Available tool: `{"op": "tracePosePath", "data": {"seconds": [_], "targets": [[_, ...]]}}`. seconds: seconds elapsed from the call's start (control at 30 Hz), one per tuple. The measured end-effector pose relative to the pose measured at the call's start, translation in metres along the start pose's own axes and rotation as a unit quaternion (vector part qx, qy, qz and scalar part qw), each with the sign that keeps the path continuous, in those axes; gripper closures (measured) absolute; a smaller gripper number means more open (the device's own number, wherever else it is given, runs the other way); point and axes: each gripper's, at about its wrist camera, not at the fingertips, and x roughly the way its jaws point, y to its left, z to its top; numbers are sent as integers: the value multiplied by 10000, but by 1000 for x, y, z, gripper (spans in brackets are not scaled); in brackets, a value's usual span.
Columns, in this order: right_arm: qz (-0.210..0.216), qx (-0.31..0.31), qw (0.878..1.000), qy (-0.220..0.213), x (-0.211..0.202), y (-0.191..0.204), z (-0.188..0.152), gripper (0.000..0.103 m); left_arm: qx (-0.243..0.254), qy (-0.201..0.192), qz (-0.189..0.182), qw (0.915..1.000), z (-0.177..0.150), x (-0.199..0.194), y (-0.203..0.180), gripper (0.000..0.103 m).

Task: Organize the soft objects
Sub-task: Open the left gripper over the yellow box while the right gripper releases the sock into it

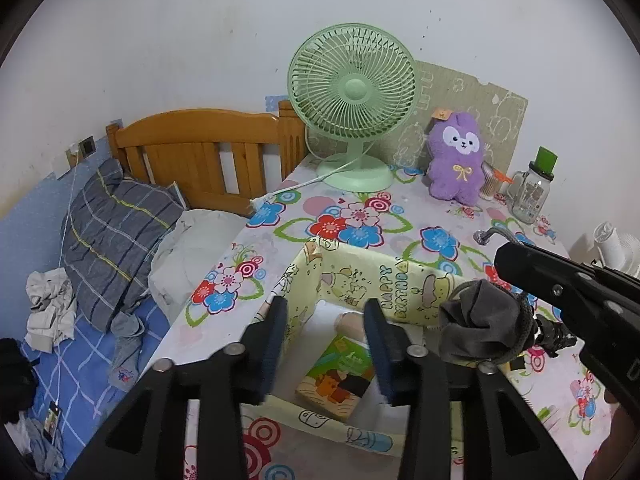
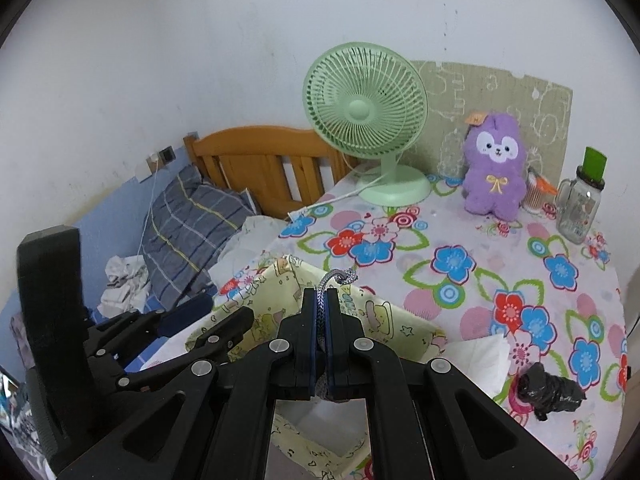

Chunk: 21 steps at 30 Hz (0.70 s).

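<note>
A yellow fabric box (image 1: pixel 360 280) printed with cartoon figures stands open on the flowered tablecloth (image 1: pixel 400 216). A colourful carton (image 1: pixel 340 376) lies inside it. My left gripper (image 1: pixel 326 340) hangs open over the box's left part, with nothing between its fingers. My right gripper (image 2: pixel 320 304) is shut on a grey braided cord (image 2: pixel 340 278). From that cord a dark grey cloth bundle (image 1: pixel 472 320) hangs over the box's right rim. A purple plush toy (image 1: pixel 456 160) sits upright at the back of the table.
A green table fan (image 1: pixel 352 92) and a glass jar mug (image 1: pixel 530 192) stand at the back. A black crumpled lump (image 2: pixel 552 396) and white paper (image 2: pixel 480 356) lie right of the box. To the left is a bed with a checked pillow (image 1: pixel 116 232) and wooden headboard (image 1: pixel 200 148).
</note>
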Motion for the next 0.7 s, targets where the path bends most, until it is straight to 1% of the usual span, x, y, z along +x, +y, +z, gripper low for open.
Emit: {"op": "tracePosePath", "data": {"seconds": [0.03,0.07,0.1,0.13,0.17,0.2,0.23,0.27,0.3,0.4,0.57,0.7], "targets": [[-4,44,10000,27,3,-2,0,97,7,9,6,10000,0,1,1,40],[-34,61,10000,63,6,-3,0,96,18,16,28,10000,0,1,1,27],[-76,73,9999,87,8,-4,0,91,29,0,71,10000,0,2,1,20],[-119,90,9998,107,9,-5,0,86,36,-37,125,9999,-1,1,1,19],[-134,114,9997,143,11,-6,0,66,44,-73,171,9998,-1,0,1,17],[-112,148,9997,159,12,-8,0,53,52,-97,187,9998,-1,0,1,16],[-45,222,9997,130,11,-9,-1,27,56,-98,168,9998,-2,0,1,15],[-11,266,9996,87,10,-10,-1,13,49,-85,147,9998,-2,0,1,14],[3,312,9995,15,8,-11,-2,9,40,-74,137,9999,-2,0,1,13],[-108,291,9995,-49,4,-12,-1,9,30,-43,105,9999,-2,2,1,13],[-169,329,9993,-61,-6,-18,-3,9,25,-65,16,10000,-3,-3,-4,11],[-308,351,9988,-144,-25,-25,-9,9,59,-102,-103,9999,-3,-9,-12,10]]}}
